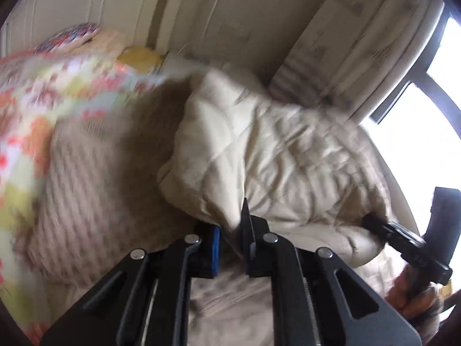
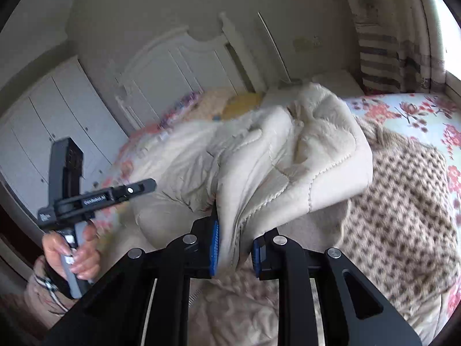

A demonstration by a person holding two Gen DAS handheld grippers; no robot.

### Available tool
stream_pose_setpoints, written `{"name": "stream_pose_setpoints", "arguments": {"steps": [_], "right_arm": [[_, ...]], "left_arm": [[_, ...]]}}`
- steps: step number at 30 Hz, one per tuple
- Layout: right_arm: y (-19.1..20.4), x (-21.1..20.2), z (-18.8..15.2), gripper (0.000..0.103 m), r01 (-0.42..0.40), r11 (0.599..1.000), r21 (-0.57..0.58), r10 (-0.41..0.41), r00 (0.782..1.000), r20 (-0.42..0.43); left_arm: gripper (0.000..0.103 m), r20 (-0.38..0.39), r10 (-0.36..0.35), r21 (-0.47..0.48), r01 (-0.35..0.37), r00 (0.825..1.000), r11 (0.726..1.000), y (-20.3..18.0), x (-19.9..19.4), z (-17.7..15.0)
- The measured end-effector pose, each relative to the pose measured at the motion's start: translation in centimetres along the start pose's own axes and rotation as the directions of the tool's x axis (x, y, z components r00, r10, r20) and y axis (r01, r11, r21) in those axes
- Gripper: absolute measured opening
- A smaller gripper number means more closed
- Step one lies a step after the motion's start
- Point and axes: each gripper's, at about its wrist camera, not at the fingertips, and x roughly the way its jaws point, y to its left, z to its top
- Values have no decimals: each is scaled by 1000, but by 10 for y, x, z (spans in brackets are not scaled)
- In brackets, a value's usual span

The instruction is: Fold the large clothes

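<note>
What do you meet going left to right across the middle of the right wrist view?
White wardrobe → left gripper → cream quilted coat → brown-spotted knit → floral bedsheet.

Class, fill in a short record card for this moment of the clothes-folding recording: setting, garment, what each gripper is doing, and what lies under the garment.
setting: bed with a floral sheet, white headboard behind
garment: cream quilted coat, lifted and bunched
left gripper: shut on the coat's edge
right gripper: jaws either side of a coat fold, pinching it
under the garment: beige knitted blanket with dark flecks
image quality: motion blur in both views
</note>
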Motion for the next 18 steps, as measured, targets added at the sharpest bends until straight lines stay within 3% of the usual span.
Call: {"name": "stream_pose_setpoints", "arguments": {"steps": [1,2,6,11,13,14,15,17,18], "right_arm": [[-5,14,-13,19,36,999,2,-36,998,-47],[-12,23,-22,18,53,998,15,-52,996,-77],[-2,15,-25,18,84,996,-12,-84,995,-54],[-6,15,-34,22,62,998,2,-62,997,-44],[-11,13,-33,38,24,999,25,-23,998,-61],[-14,10,-28,43,14,999,32,-12,998,-68],[-12,1,-27,48,21,1000,21,-20,998,-60],[-5,-20,-25,49,88,994,-60,-89,996,-9],[-1,-30,-23,49,139,985,-105,-137,990,21]], "left_arm": [[18,-3,-16,-17,16,1000,1000,6,11,-8],[18,49,-28,-7,28,998,1000,8,11,-15],[18,77,45,48,-49,996,998,-4,5,-14],[20,91,0,-7,0,996,1000,9,-8,-22],[39,107,24,-20,-22,994,1000,11,-18,-21],[57,130,60,-26,-57,990,998,14,-26,-21],[66,151,92,-32,-88,984,996,14,-36,-20],[67,186,127,-50,-120,974,992,16,-55,-23],[67,220,173,-67,-162,960,985,17,-68,-23]]}}
